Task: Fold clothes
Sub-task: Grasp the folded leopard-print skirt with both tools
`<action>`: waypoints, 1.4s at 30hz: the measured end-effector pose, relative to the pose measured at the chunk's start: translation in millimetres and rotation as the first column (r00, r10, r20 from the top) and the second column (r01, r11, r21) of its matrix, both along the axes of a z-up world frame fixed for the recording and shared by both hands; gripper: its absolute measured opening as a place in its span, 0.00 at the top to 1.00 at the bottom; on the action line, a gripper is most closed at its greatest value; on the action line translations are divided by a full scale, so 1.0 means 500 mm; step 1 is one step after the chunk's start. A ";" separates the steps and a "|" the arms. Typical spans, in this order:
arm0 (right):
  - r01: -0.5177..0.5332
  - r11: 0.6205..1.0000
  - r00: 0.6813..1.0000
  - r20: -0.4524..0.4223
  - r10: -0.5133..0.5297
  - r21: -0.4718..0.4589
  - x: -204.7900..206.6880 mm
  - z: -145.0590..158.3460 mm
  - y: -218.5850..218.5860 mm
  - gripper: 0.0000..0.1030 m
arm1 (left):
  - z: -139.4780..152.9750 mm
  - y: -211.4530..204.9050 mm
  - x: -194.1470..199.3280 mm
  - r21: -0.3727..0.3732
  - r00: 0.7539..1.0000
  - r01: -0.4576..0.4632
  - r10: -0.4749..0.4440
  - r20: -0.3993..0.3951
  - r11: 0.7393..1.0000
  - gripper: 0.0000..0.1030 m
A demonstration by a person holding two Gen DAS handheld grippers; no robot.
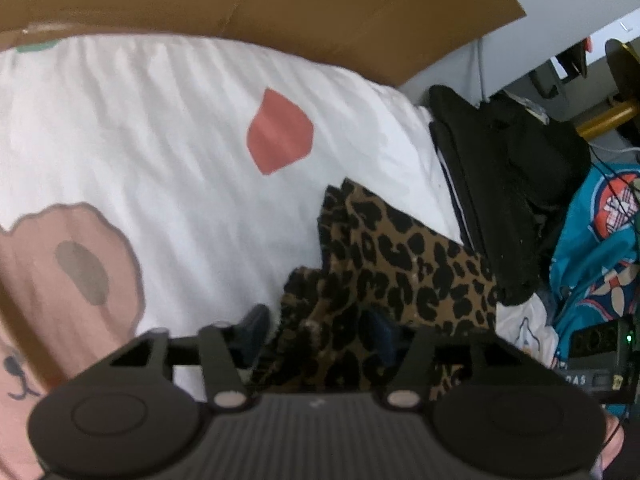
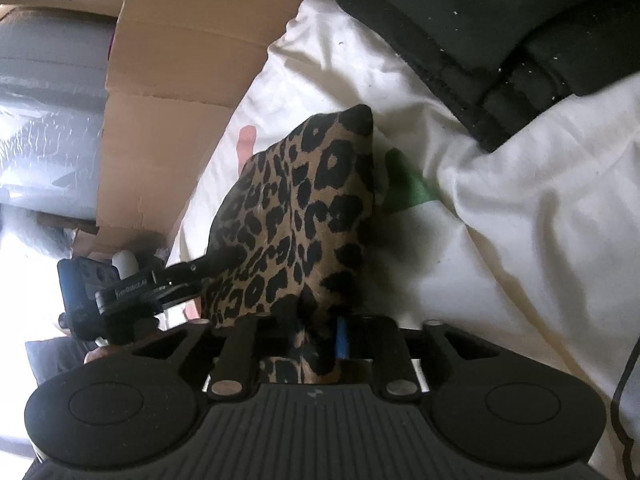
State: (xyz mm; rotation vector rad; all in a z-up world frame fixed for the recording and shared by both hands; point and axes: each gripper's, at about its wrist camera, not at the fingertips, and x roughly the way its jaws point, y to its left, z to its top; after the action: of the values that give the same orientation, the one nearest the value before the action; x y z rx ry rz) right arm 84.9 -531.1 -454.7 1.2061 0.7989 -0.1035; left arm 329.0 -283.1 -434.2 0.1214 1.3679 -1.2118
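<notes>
Here a white bed sheet (image 1: 168,128) printed with pink and red shapes covers the bed, with brown cardboard (image 1: 280,4) along its far edge and folded black clothes (image 1: 516,184) stacked at its right edge. The leopard-print garment (image 1: 404,256) lies near that right edge, beside the black stack. The left gripper (image 1: 316,328) stands partly open, its fingers either side of a bunched fold of the garment. The right gripper (image 2: 316,340) is narrow, clamped on the garment and lifting it into a peak.
</notes>
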 end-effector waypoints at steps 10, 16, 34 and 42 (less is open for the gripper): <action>0.072 0.995 0.997 0.015 -0.073 0.061 0.026 -0.039 -0.006 0.76 | -0.009 -0.036 0.002 -0.009 0.997 0.050 -0.050 -0.059 0.999 0.44; 0.053 0.998 0.998 -0.017 -0.053 0.017 0.043 -0.024 -0.007 0.91 | 0.016 -0.044 -0.009 0.011 0.996 0.083 -0.083 -0.022 0.996 0.66; -0.007 0.989 0.995 0.100 0.022 -0.144 0.066 0.126 0.003 0.93 | 0.178 0.068 -0.043 -0.172 0.997 -0.058 0.066 0.045 0.983 0.74; -0.035 0.967 0.979 0.184 0.083 -0.253 0.086 0.262 0.010 0.93 | 0.303 0.123 -0.076 -0.249 0.977 -0.163 0.191 0.093 0.955 0.74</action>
State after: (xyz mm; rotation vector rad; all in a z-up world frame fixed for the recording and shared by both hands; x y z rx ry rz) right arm 128.2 -526.3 -323.6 0.9382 0.6300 -0.0347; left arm 290.8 -221.5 -282.5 -0.0989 1.0970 -1.1889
